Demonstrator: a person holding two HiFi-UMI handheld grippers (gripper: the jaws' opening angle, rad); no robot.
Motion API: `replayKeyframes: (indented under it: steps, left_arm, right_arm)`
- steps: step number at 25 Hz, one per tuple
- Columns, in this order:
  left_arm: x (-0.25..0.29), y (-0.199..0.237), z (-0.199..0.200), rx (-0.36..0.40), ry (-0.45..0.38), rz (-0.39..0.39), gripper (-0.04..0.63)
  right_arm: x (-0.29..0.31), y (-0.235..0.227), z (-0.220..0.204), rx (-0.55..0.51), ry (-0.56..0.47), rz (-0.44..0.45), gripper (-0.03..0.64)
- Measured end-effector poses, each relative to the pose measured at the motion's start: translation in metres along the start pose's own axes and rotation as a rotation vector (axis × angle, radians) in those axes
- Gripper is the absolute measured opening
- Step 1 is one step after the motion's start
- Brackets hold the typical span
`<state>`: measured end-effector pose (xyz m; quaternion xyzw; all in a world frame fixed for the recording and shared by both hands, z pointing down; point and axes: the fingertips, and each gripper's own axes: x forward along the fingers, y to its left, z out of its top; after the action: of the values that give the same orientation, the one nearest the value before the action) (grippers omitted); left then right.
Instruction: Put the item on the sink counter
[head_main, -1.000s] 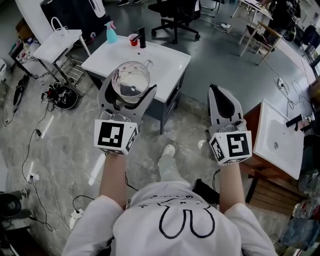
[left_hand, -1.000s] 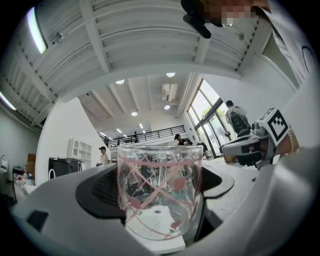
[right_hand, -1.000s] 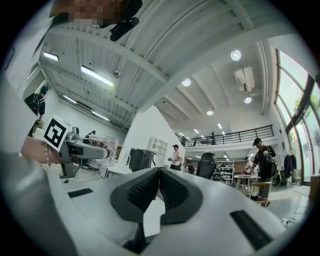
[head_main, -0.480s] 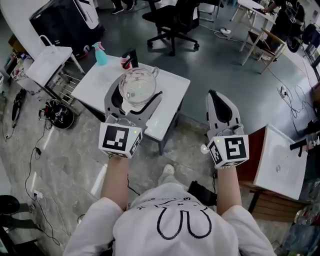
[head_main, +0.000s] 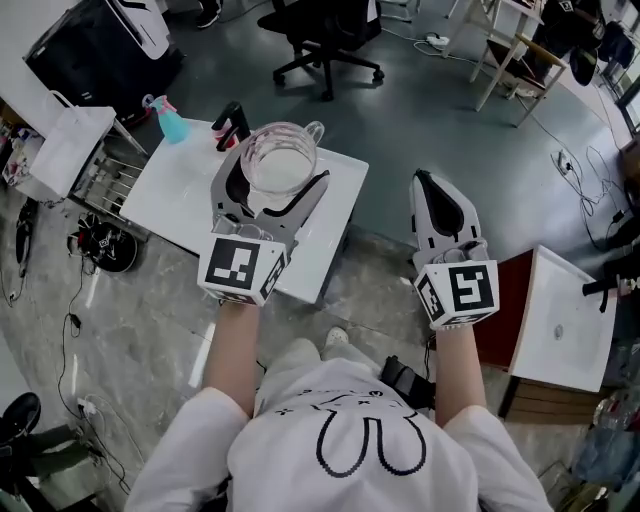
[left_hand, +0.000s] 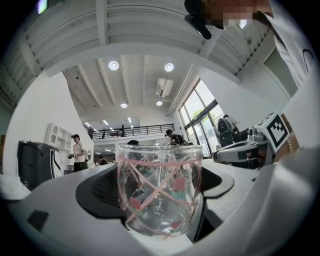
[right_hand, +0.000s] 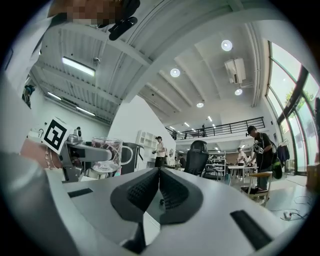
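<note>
A clear glass mug (head_main: 279, 158) with pink line-and-heart print and a handle is held upright between the jaws of my left gripper (head_main: 273, 185), above the white sink counter (head_main: 190, 205). In the left gripper view the mug (left_hand: 160, 187) fills the gap between the pads. My right gripper (head_main: 443, 205) is shut and holds nothing, out over the floor to the right of the counter. In the right gripper view its pads (right_hand: 159, 192) meet, and the mug (right_hand: 107, 152) shows at left.
A black faucet (head_main: 229, 122) and a teal spray bottle (head_main: 170, 122) stand at the counter's far edge. A white side table (head_main: 55, 150) stands left, an office chair (head_main: 325, 30) behind, and another white basin unit (head_main: 565, 315) at right. Cables lie on the floor at left.
The view has closed in on the sink counter, which now lies lower and nearer under the left gripper. The mug stays held; the right gripper keeps its place.
</note>
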<state>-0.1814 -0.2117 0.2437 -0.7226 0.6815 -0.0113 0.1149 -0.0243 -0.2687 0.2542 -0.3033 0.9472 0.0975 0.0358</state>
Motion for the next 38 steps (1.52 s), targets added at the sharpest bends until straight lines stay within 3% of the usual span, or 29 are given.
replayKeyframes:
  steps: [7, 13, 23, 38]
  left_arm:
    - [0.031, 0.005, -0.037, -0.055, 0.022, -0.072, 0.456]
    - [0.060, 0.011, -0.068, -0.124, 0.040, -0.194, 0.456]
    - [0.098, 0.011, -0.122, -0.173, 0.071, -0.360, 0.457]
    - [0.137, -0.003, -0.228, -0.260, 0.174, -0.457, 0.457]
  right_arm:
    - [0.013, -0.009, -0.029, 0.011, 0.063, -0.053, 0.029]
    - [0.029, -0.011, -0.054, 0.034, 0.135, -0.123, 0.029]
    - [0.053, -0.006, -0.093, 0.067, 0.220, -0.217, 0.029]
    - [0.077, 0.008, -0.166, 0.120, 0.345, -0.294, 0.029]
